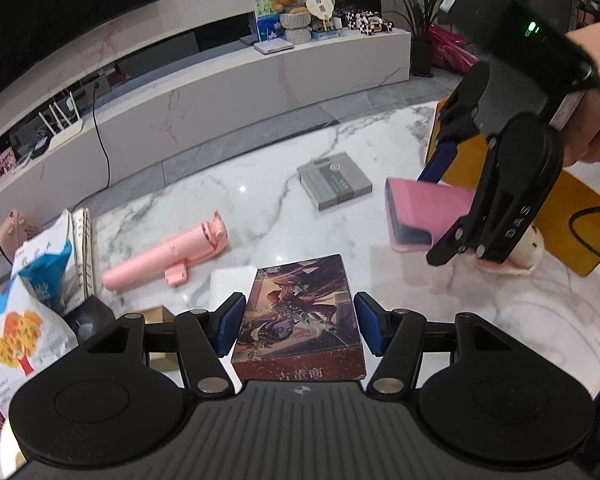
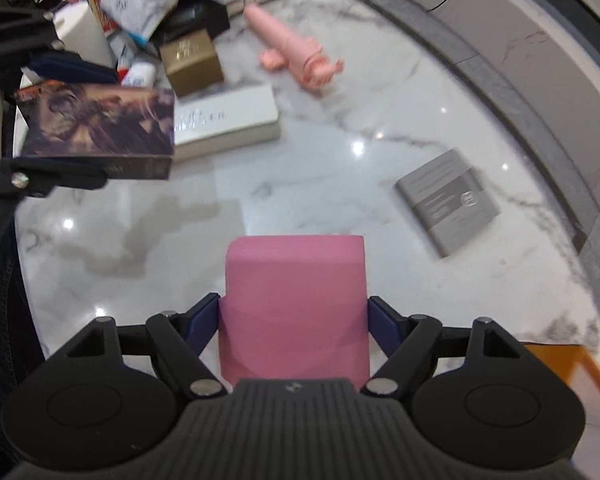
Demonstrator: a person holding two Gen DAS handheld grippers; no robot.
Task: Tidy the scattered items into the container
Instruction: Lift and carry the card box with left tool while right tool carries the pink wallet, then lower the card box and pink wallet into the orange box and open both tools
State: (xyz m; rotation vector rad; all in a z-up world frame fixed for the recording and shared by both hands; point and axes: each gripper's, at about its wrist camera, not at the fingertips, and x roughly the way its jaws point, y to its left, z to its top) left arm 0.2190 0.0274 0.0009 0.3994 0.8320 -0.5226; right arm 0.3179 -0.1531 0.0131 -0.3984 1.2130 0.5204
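Left wrist view: the left gripper (image 1: 299,326) is clamping an illustrated card box (image 1: 298,320) between its blue pads, holding it above the marble table (image 1: 260,208). At the right, the right gripper (image 1: 444,200) is gripping a pink box (image 1: 424,216) clear of the tabletop, with a hand (image 1: 592,92) behind it. An orange container (image 1: 580,216) is sitting at the table's right edge, behind that gripper. A pink selfie stick (image 1: 168,256) is lying left of centre, and a grey box (image 1: 334,180) is lying farther away.

Right wrist view: the right gripper (image 2: 294,320) is pressing both blue pads against the sides of the pink box (image 2: 296,304), lifted off the marble table (image 2: 340,184). At the left, the card box (image 2: 96,124) is hanging in the left gripper's (image 2: 32,120) jaws. The grey box (image 2: 448,200) is lying to the right, the selfie stick (image 2: 292,48) far of centre, beside a white box (image 2: 228,120) and a gold box (image 2: 192,62). An orange corner of the container (image 2: 572,368) is showing at the near right.
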